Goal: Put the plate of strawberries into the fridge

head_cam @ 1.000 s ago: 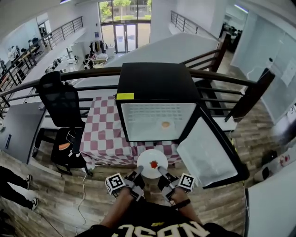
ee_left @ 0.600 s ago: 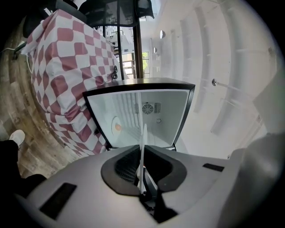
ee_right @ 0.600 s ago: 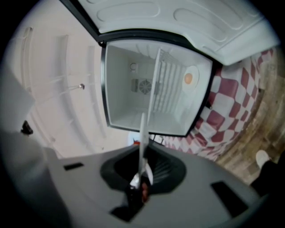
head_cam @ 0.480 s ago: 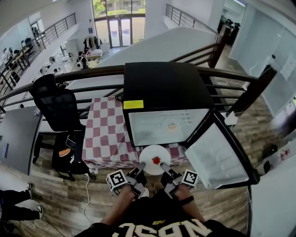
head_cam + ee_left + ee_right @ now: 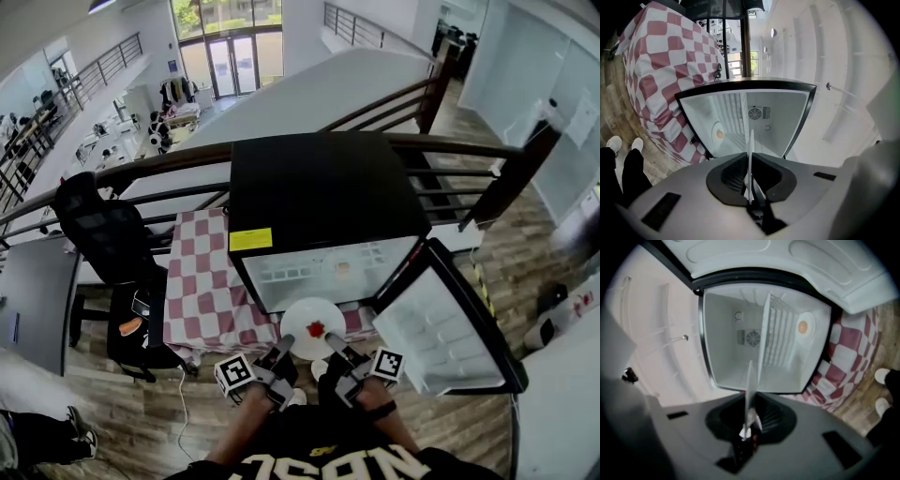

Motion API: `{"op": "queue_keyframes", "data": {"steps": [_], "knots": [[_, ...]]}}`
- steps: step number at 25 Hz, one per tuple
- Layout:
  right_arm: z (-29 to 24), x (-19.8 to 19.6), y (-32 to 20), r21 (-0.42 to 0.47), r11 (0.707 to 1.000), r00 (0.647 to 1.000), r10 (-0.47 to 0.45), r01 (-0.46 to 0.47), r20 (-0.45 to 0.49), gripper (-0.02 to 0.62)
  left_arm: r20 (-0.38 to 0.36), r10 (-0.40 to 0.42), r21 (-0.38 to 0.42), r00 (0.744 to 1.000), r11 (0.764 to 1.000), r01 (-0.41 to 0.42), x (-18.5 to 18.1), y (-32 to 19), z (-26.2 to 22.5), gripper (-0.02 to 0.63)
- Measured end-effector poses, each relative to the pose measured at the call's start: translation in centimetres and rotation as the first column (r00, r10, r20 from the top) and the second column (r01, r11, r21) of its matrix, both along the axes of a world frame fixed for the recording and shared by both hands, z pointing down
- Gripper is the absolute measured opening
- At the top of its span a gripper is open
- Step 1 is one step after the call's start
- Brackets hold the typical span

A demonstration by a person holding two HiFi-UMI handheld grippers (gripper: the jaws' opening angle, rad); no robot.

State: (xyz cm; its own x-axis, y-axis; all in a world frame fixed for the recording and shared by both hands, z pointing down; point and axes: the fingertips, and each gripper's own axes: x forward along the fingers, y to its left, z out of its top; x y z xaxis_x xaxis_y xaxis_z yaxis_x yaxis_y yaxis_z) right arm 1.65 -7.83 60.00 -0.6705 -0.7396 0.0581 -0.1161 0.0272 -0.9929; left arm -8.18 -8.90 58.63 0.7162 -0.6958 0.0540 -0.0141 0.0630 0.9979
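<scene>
Left gripper (image 5: 283,347): clamped on the white plate (image 5: 302,319), near-left rim.
Right gripper (image 5: 330,347): clamped on its near-right rim.
Plate: holds one strawberry (image 5: 316,329), just before the open fridge (image 5: 319,187).
Door (image 5: 441,323): swung open to the right.
Far inside: small dish (image 5: 342,270) with something orange.

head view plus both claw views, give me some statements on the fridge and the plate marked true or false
1. The fridge has its door swung open. True.
2. Only the left claw grips the plate. False: the right claw is shut on its rim too, one claw on each side.
3. The plate rests on a fridge shelf. False: it is held in the air just outside the opening.
4. A second plate with something orange on it sits inside the fridge. True.
5. The tablecloth beside the fridge is plain blue. False: it is red-and-white checked.
</scene>
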Motion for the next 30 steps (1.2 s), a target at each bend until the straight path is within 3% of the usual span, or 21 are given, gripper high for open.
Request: {"op": "queue_keyframes", "data": {"steps": [10, 30], "knots": [[0.3, 2.5, -4.6, -0.028, 1.0, 1.0, -0.009, 0.01, 0.019, 0.043, 0.058, -0.007, -0.017, 0.998, 1.0, 0.008, 2.5, -4.4, 0.7, 0.032], [0.2, 3.1, -12.0, -0.036, 0.999, 0.999, -0.024, 0.026, 0.044, 0.043, 0.056, -0.066, -0.025, 0.996, 0.997, 0.067, 3.3, -11.6, 0.9, 0.032]]}}
